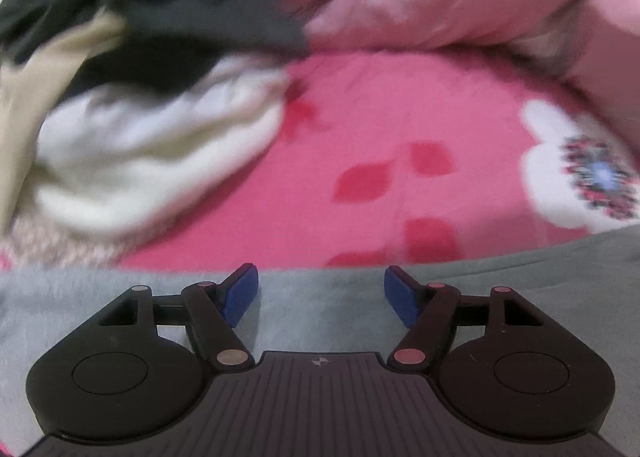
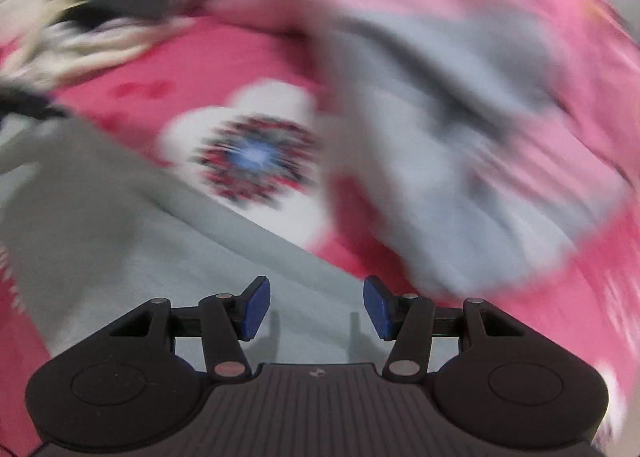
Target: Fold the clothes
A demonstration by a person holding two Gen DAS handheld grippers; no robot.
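While the left gripper (image 1: 321,293) hovers with its blue fingers (image 1: 240,295) spread and nothing between them, the grey garment (image 1: 320,321) lies flat directly beneath and between them, its far edge just ahead of the fingertips. Beyond that edge stretches the pink bedsheet (image 1: 360,129), printed with red petals and a white flower. Ahead and to the left of the fingers sits a heap of clothes (image 1: 132,97), dark, beige and white, soft and rumpled. A paler pink quilt (image 1: 440,5) bunches up far ahead on the right. The picture is blurred.

In the right wrist view, blurred more heavily, the right gripper (image 2: 316,307) also stands with fingers (image 2: 378,307) apart and empty above the same grey cloth (image 2: 180,257), a matte, fleecy-looking knit. Ahead and to the right of the fingers a fold or sleeve of the garment (image 2: 440,137) appears to lie loosely turned over, though the blur hides its exact shape.

To fold well, each pair of fingers should probably pinch a single layer near an edge or corner, lift together, and lay the fabric over evenly, smoothing out wrinkles.
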